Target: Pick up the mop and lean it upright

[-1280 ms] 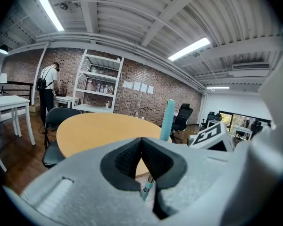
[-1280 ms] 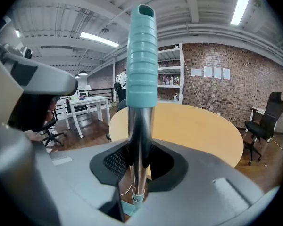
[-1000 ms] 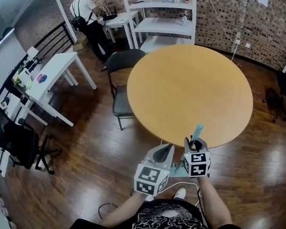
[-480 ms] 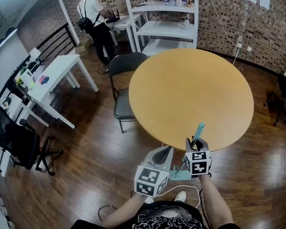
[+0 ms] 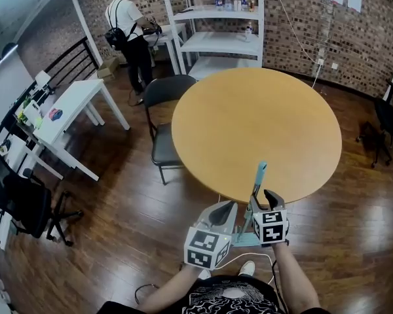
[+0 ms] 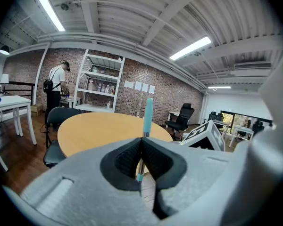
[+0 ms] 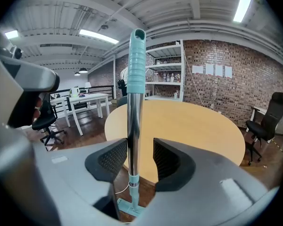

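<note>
The mop [image 5: 257, 180] stands nearly upright on the floor, its metal pole topped by a teal grip [image 7: 136, 55], against the near edge of the round wooden table [image 5: 255, 110]. Its flat teal head [image 7: 130, 206] rests on the floor below. My right gripper [image 5: 265, 200] has the pole [image 7: 133, 126] between its jaws, which are opening; the left pad lies against the pole, the right pad stands off it. My left gripper [image 5: 230, 206] is just left of the mop, jaws shut on nothing [image 6: 141, 142], and the pole [image 6: 146, 117] shows beyond them.
A black chair [image 5: 162, 120] stands at the table's left. A white desk [image 5: 65, 113] and a black office chair [image 5: 23, 201] are further left. White shelves [image 5: 216, 18] and a person [image 5: 132, 31] are at the back. A white cable [image 5: 259, 259] lies by my feet.
The right gripper's jaws have spread apart around the pole. The mop handle has swung from leaning right to nearly upright. The left gripper has stayed put.
</note>
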Motion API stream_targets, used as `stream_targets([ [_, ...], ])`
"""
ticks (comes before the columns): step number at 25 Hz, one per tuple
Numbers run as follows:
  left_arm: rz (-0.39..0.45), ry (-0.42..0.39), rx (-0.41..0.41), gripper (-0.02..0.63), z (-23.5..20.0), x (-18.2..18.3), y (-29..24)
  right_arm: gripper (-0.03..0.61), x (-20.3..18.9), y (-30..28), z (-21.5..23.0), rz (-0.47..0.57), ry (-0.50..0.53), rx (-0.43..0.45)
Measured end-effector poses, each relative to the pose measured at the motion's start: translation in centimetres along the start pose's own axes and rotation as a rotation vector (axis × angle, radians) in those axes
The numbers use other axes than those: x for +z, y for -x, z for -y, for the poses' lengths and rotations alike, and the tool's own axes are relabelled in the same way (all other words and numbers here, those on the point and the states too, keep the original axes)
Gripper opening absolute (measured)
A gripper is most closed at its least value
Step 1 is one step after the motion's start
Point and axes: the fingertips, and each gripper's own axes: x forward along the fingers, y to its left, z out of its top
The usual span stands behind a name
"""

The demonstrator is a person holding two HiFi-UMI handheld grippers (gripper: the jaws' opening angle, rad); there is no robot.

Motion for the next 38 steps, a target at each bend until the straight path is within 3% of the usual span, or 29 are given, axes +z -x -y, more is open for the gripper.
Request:
stream_targets([
  [8,-0.008,-0.001,-0.039,0.003,1.0,-0.9,0.9,0.146,-0.5,3.2,-1.0,0.033,-0.057,-0.031],
  [16,-0.008,-0.006,-0.07,0.003,1.9,-1.5,1.8,0.0,1.7,8.7,-3.2,0.164,-0.125,-0.06],
  [23,0.008,-0.011,-0.09,0.003,2.6,-1.1,2.7,0.0,4.3,12.7,-6.3,0.263,-0.14,-0.034],
  [38,-0.002,-0.015,-0.153,0.003,1.7,-1.9,5.2,0.0,4.1,13.8,-9.7,0.272,-0.153,-0.082],
])
